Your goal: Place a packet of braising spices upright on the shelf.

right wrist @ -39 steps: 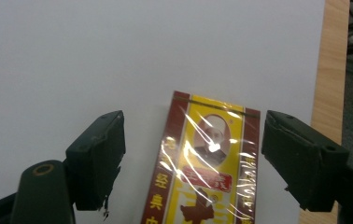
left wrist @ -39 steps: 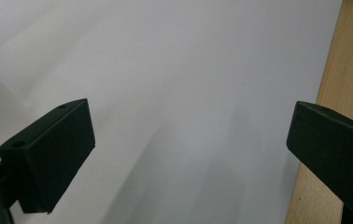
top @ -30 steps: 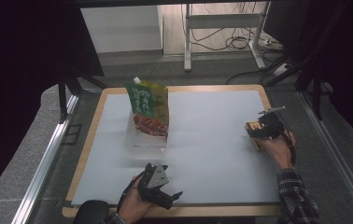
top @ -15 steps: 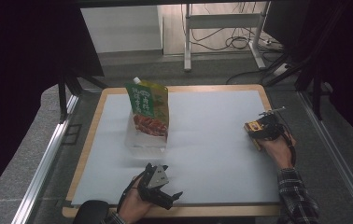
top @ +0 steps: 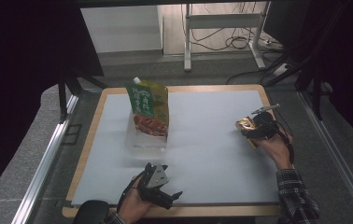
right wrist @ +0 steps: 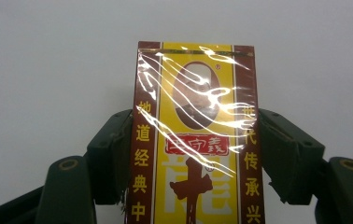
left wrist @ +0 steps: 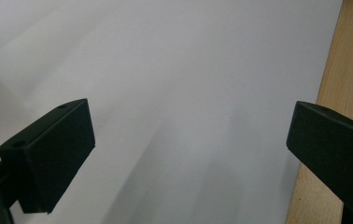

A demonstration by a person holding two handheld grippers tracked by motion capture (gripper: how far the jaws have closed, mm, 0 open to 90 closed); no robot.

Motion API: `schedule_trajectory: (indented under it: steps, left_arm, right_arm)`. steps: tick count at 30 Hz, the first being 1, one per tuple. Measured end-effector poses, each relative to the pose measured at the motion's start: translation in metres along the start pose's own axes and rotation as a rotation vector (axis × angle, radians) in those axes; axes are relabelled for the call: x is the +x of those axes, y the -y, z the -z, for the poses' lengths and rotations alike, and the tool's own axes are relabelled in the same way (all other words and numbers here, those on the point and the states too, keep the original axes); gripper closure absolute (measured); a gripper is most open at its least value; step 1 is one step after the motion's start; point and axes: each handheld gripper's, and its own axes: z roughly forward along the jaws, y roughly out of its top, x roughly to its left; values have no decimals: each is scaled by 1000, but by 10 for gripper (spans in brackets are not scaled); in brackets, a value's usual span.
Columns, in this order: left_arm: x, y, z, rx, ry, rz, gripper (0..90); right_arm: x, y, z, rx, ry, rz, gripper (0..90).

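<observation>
Right gripper view shows my right claw (right wrist: 188,154) clamped on both sides of the yellow packet (right wrist: 194,135), held over the desk's (top: 212,154) right side. My left claw (top: 165,193) idles open near the front edge. Next, I judge, comes carrying the packet toward the green pouch (top: 147,109).

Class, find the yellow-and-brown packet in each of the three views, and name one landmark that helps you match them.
High view: the yellow-and-brown packet is at the right of the table, in the right tongs.
Left gripper view: not in it.
Right gripper view: the packet stands at the centre, clamped between the two black jaws.
Shared landmark: the white table surface with its wooden edge.
</observation>
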Motion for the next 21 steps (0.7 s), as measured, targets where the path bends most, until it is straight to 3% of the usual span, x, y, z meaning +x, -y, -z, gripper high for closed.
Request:
schedule_trajectory:
  steps: [8,12,21]
  left_arm:
    - [0,0,0,0,-2,-1,9]
    - [0,0,0,0,-2,-1,9]
    - [0,0,0,1,-2,-2,9]
  right_arm:
    - [39,-13,1,9,-110,150,323]
    - [54,-14,-5,26,-169,197,323]
    - [63,-7,-24,102,-180,258,321]
